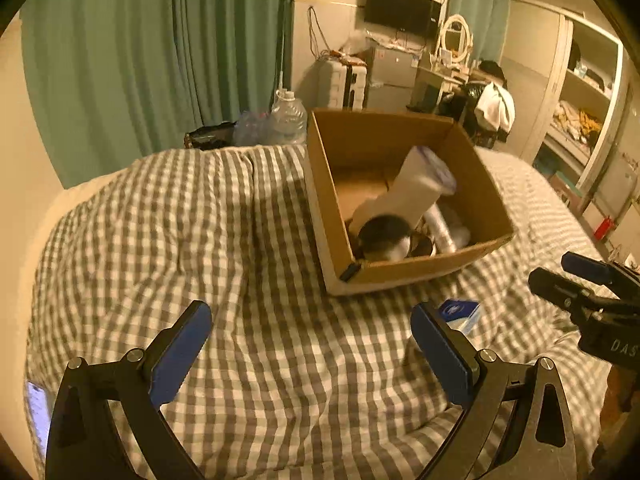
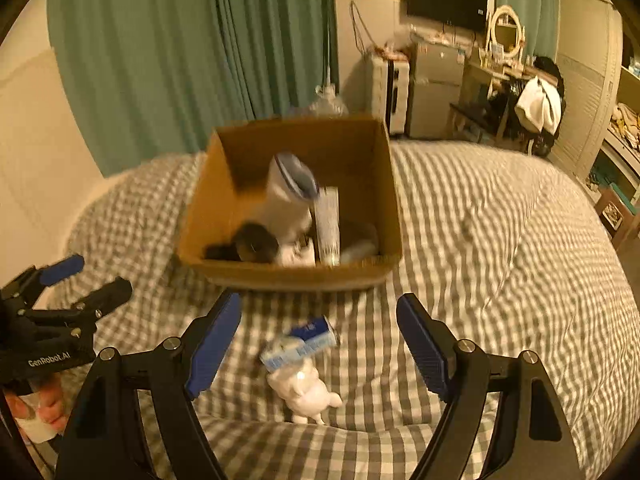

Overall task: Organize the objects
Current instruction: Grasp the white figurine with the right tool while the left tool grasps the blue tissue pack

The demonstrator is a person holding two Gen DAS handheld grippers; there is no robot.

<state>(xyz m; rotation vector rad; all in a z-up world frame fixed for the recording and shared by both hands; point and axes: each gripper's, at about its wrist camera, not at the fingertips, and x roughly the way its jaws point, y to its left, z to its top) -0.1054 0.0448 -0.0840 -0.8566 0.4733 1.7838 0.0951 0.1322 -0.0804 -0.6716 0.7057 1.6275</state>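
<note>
Cardboard box point(image 2: 296, 276) on checked bedspread point(image 2: 480, 240) — green curtains point(image 2: 160, 60) behind, both claws agape

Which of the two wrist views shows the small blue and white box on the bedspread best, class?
The right wrist view. The blue and white box lies whole on the checked bedspread, between the open fingers of the right gripper. The left wrist view shows only part of it, behind a finger of the left gripper.

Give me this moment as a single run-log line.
left gripper: open, empty | right gripper: open over blue-white packet and white toy on bed | cardboard box: partly filled
</note>
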